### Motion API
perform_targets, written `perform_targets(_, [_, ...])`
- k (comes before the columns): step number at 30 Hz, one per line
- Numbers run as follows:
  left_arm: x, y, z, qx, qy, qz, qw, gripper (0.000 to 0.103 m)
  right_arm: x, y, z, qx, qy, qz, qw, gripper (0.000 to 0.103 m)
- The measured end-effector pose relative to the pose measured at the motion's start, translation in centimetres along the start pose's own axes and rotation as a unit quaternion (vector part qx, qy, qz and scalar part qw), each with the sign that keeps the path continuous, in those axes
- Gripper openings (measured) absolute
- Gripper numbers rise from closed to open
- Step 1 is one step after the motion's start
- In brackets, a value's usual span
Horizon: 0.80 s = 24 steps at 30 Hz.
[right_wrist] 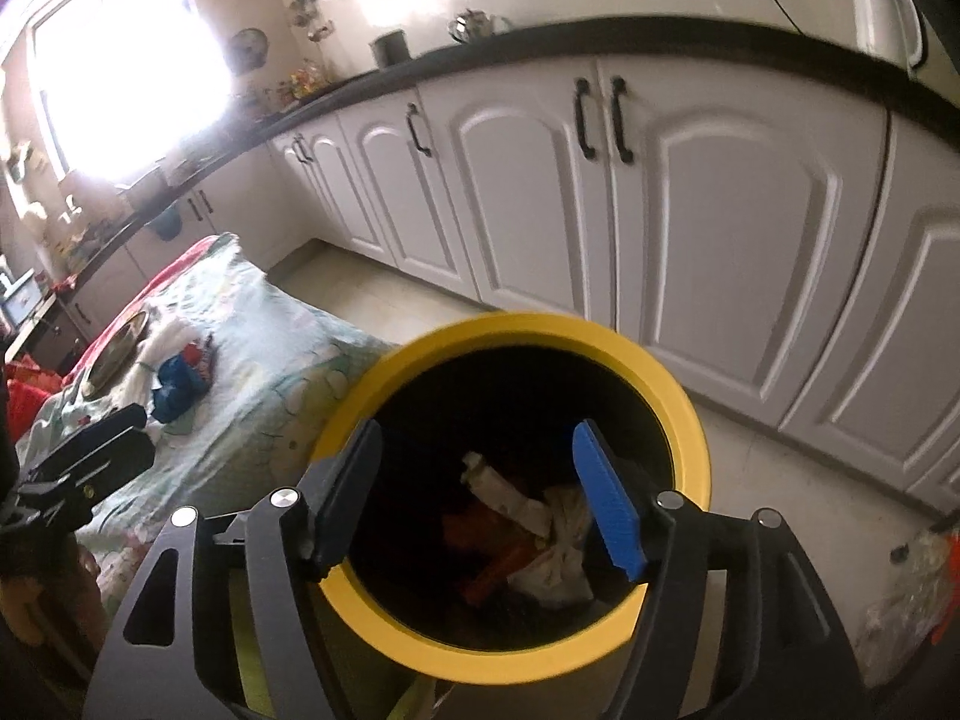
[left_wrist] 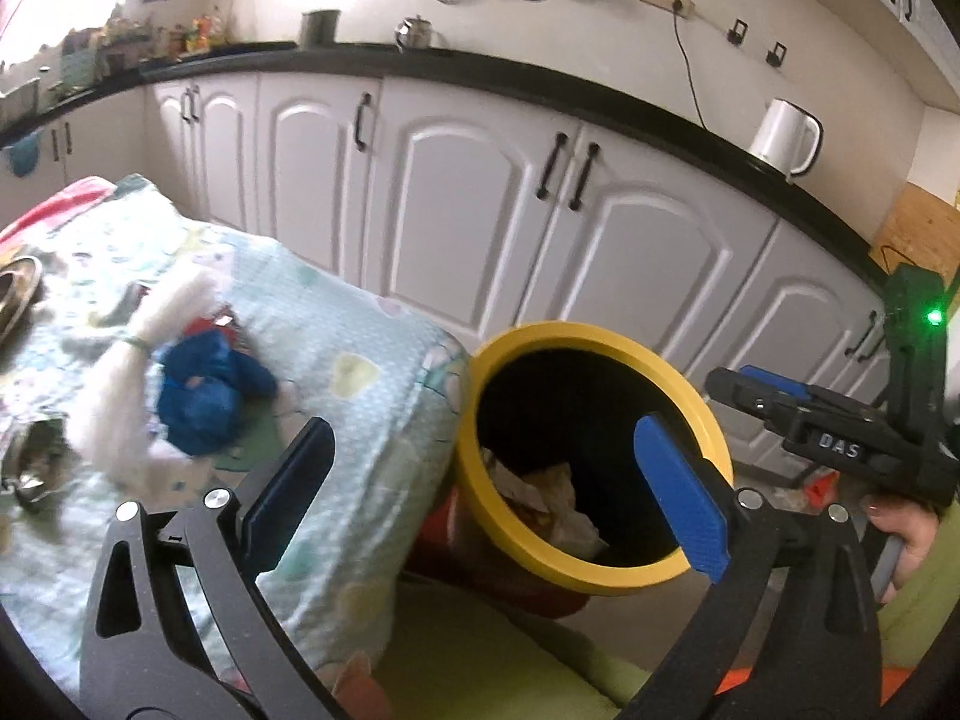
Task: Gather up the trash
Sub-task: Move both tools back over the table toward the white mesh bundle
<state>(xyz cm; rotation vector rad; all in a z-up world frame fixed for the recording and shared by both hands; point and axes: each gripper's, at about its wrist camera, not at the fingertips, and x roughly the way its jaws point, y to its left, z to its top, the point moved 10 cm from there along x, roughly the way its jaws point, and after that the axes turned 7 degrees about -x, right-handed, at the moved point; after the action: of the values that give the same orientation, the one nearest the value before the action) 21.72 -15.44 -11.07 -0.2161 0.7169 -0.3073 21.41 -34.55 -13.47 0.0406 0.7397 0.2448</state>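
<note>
A black bin with a yellow rim [left_wrist: 576, 337] stands by the table's corner, with crumpled paper [left_wrist: 543, 489] inside. My left gripper [left_wrist: 486, 489] is open wide, spanning the table edge and the bin's mouth, with nothing between its fingers. On the patterned tablecloth [left_wrist: 360, 396] lie a crumpled blue wrapper [left_wrist: 204, 402] and a white tissue wad [left_wrist: 135, 378]. My right gripper [right_wrist: 480, 504] hangs open right over the bin [right_wrist: 510, 324] with nothing between its blue pads. White paper scraps [right_wrist: 555, 546] and orange bits [right_wrist: 498, 567] lie below it. A hand [left_wrist: 906, 534] holds it.
White cabinets [left_wrist: 480, 210] under a black counter run behind the bin. A white kettle [left_wrist: 783, 135] stands on the counter. A metal plate [right_wrist: 117, 351] sits on the table past the wrappers. A clear bag [right_wrist: 906, 588] lies on the floor at right.
</note>
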Motion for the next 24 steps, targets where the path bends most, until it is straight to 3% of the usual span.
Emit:
perform_targets(15, [-5.0, 4.7, 2.2, -0.016, -0.064, 0.051, 0.9965, 0.092, -2.5, 6.9, 2.9, -0.093, -0.054, 0.013, 0.994, 0.075])
perform_targets(24, [-7.5, 8.1, 3.4, -0.039, -0.096, 0.082, 0.9912, 0.092, -3.0, 11.1, 4.0, -0.117, -0.063, 0.042, 0.990, 0.076])
